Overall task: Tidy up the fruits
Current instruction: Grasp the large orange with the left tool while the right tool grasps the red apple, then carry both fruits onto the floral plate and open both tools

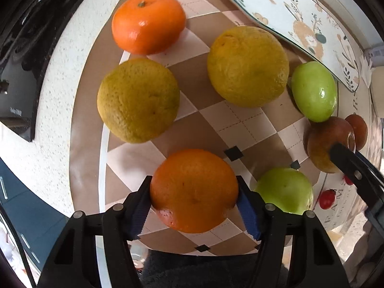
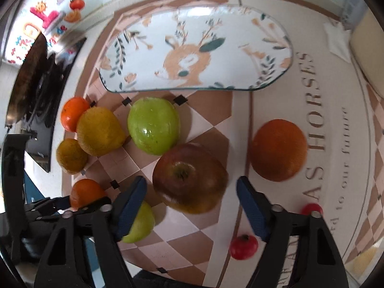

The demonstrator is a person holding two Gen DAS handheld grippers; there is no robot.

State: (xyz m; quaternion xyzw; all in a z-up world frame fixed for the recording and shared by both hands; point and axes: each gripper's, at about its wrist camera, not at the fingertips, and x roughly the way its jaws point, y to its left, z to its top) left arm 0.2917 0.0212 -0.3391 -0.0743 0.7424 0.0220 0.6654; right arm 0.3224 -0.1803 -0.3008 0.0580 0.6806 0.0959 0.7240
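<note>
My left gripper (image 1: 194, 192) is shut on an orange (image 1: 194, 190), which also shows in the right wrist view (image 2: 86, 193). Ahead lie two yellow-green oranges (image 1: 138, 100) (image 1: 248, 66), a mandarin (image 1: 148, 22) and two green apples (image 1: 313, 91) (image 1: 284, 189). My right gripper (image 2: 190, 192) is open, its jaws on either side of a red-brown apple (image 2: 190, 177) without touching it. That apple also shows in the left wrist view (image 1: 326, 144). A deer-patterned plate (image 2: 196, 48) lies beyond the fruits. Another orange (image 2: 278, 150) sits to the right.
Two small red tomatoes (image 2: 243, 247) (image 2: 312, 208) lie near the right gripper. The checkered mat (image 1: 240, 124) covers a speckled white counter (image 1: 60, 84). A black stove (image 2: 36, 91) is at the left. A pale container (image 2: 369, 48) stands at the far right.
</note>
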